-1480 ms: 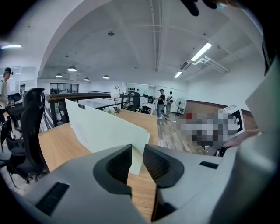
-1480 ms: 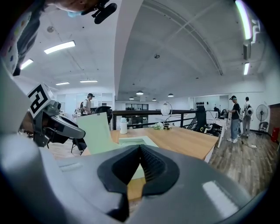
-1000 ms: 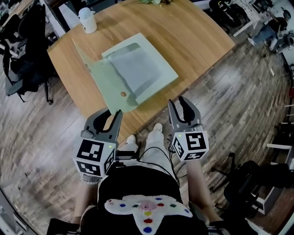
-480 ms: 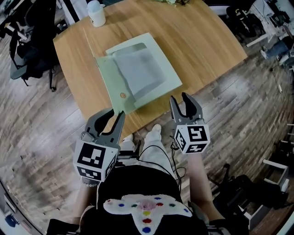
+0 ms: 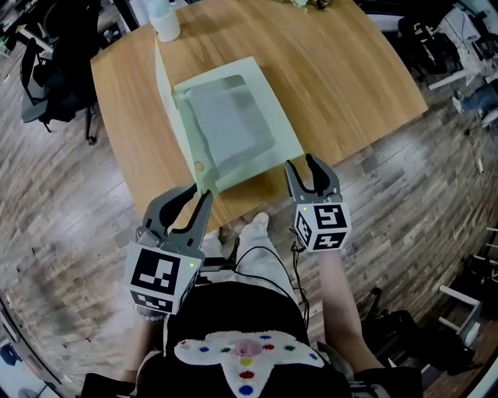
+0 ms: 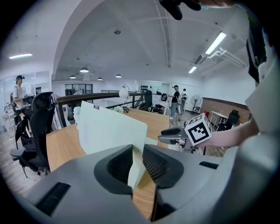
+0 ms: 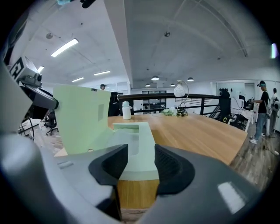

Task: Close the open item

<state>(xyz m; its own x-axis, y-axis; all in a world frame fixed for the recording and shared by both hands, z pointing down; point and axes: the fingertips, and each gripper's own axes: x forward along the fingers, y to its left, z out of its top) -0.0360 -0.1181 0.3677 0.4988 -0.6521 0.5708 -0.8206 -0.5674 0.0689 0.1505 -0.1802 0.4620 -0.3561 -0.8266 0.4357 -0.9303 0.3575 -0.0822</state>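
right claw (image 5: 302, 165) opening, empty

Table (image 5: 342, 70): one. Green box (image 5: 274, 124) on table: one. Lid (image 6: 109, 131) on box: one. Snap (image 5: 199, 165) on lid: one. White bottle (image 5: 165, 22): one. Bystanders (image 7: 261, 109) far right, right gripper view: two.

head view steeply down, gripper views low, level, sharing table (image 5: 342, 70)
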